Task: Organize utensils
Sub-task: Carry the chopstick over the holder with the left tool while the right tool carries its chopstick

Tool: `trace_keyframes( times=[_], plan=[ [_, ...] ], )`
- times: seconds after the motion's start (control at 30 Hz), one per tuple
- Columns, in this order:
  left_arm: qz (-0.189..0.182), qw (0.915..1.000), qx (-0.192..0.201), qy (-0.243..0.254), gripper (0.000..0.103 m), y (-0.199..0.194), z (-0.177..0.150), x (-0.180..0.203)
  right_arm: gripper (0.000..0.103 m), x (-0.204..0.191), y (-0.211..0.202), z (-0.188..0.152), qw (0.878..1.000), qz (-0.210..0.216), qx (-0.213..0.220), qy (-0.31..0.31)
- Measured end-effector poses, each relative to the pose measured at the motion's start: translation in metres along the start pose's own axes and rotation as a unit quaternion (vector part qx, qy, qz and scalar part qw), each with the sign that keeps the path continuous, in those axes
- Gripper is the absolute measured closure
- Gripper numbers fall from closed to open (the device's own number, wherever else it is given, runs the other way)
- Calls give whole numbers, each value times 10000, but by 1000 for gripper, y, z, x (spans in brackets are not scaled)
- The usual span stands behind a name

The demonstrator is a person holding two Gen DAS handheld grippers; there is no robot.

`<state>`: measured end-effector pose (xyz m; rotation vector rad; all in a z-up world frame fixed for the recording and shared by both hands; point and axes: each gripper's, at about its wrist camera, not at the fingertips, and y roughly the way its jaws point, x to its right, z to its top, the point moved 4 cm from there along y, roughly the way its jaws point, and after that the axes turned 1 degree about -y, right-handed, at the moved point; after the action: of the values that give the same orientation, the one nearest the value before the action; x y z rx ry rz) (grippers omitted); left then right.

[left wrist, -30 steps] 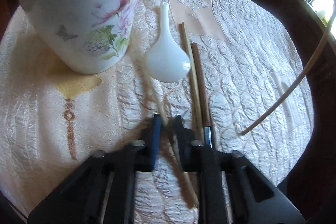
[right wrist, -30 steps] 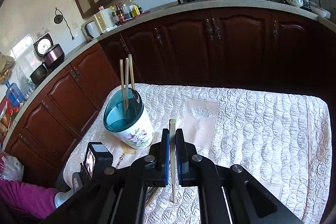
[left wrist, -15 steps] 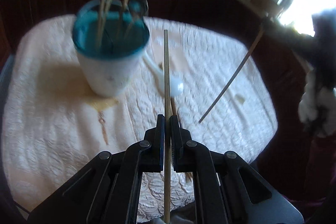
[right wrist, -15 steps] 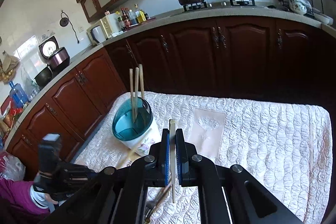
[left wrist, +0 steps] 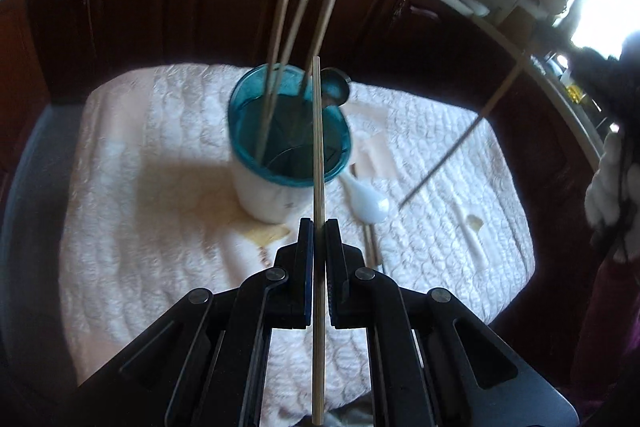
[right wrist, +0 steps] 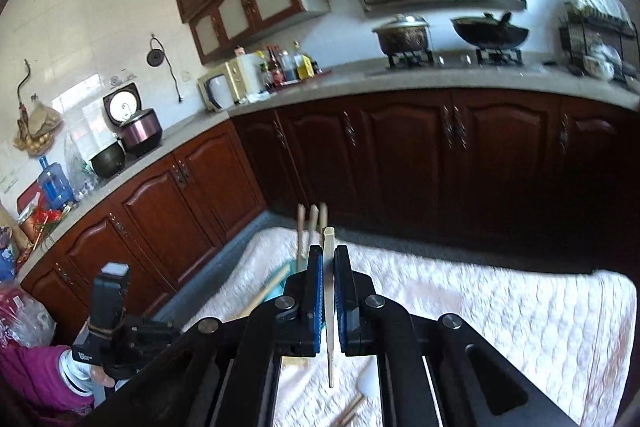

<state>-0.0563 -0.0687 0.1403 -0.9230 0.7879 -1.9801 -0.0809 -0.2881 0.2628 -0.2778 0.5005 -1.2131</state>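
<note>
My left gripper is shut on a pale wooden chopstick, held in the air just in front of the holder. The holder is a white flowered cup with a teal rim. Three chopsticks and a metal spoon stand in it. Beside it on the cloth lie a white ceramic spoon and two chopsticks. My right gripper is shut on another chopstick, which is also in the left wrist view. In the right wrist view it hides most of the holder.
A white quilted cloth covers the small table, whose edges drop off on all sides. Dark wooden cabinets and a worktop with a stove run behind it. A person's sleeve and the left gripper show at the lower left.
My left gripper has shut on a chopstick lying on the cloth and lifted it high above the table. My right gripper has risen with its chopstick and now points more toward the cabinets.
</note>
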Motion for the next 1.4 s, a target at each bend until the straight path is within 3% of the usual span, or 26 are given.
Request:
trace_keyframes(
  times=[0.4,0.57,0.83,1.1,1.2,1.4],
  plan=[
    [320,9994,-53,-111,99,1,6,-20,98,-41,47,42,9991,21,195,-364],
    [447,9976,531,-84,99,-5,27,-23,98,-43,67,48,9990,-48,166,-419],
    [262,9878,1519,-222,99,7,75,-18,98,-44,91,51,9991,-80,169,-392],
    [92,9741,2185,-579,99,36,105,-30,98,-39,111,43,9990,-89,8,-434],
    [274,9680,2447,-482,99,41,108,-34,98,-34,115,39,9992,-53,-30,-403],
    [280,9652,2550,-516,99,58,107,-46,98,-27,127,35,9995,47,-102,-297]
  ],
)
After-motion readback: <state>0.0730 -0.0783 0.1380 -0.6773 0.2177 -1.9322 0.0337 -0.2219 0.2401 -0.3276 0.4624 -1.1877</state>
